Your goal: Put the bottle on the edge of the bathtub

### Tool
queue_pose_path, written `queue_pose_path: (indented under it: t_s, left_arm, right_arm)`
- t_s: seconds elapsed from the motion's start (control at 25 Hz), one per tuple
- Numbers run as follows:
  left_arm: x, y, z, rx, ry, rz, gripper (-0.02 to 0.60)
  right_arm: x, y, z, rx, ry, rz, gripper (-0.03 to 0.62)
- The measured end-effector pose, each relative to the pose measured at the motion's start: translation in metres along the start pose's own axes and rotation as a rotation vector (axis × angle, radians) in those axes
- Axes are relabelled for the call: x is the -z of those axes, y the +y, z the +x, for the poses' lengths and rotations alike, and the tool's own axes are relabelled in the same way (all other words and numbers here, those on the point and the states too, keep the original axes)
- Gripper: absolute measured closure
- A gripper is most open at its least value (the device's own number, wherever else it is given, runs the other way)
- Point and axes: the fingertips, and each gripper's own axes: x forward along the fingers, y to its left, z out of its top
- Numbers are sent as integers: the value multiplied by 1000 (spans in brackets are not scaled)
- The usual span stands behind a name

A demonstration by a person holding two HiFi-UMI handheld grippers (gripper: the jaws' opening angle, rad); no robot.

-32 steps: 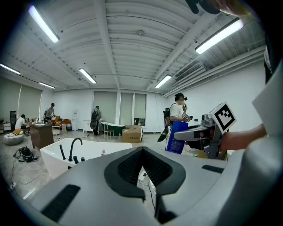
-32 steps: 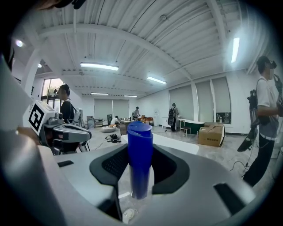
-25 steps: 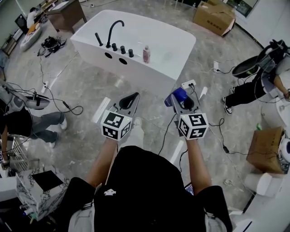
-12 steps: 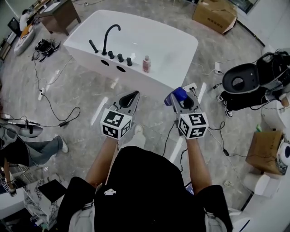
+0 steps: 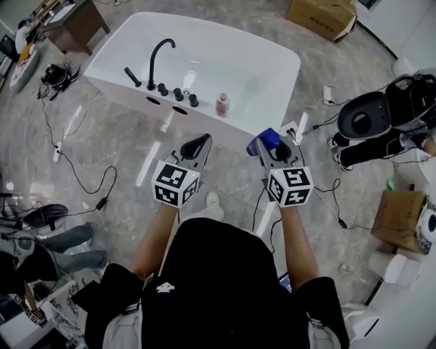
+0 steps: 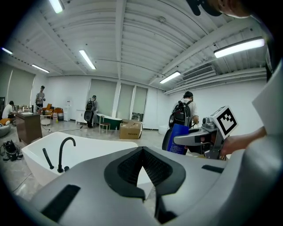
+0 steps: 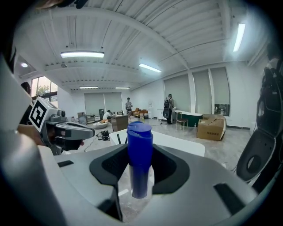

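Note:
My right gripper [image 5: 274, 147] is shut on a blue bottle [image 5: 267, 142], held upright with its cap above the jaws; the right gripper view shows the blue bottle [image 7: 139, 159] clamped between the pads. The left gripper [image 5: 197, 145] hangs beside it at the same height, shut and empty, its tips meeting in the left gripper view [image 6: 144, 178]. Ahead on the floor stands the white bathtub [image 5: 248, 114] with a black faucet [image 5: 156, 57] and knobs on its near edge. A small pink bottle [image 5: 221, 104] stands on that edge. Both grippers are short of the tub.
Cables and a power strip [image 5: 291, 129] lie on the marble floor near the tub's right corner. A black seat-like object [image 5: 366, 113] and a person's legs are at the right. Cardboard boxes sit at the far right [image 5: 320, 16] and near right [image 5: 398, 219].
The view has moved nearer to the tub, which now lies more squarely ahead. Both grippers keep their pose, and the blue bottle stays in the right one.

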Motion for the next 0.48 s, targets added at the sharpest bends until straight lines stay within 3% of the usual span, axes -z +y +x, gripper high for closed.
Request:
queue_pose_path:
  t_s: [0.48]
  left_arm:
    - [37,28,57,59,86,-48,569]
  right_arm:
    - [29,-25,48,42,64,42,431]
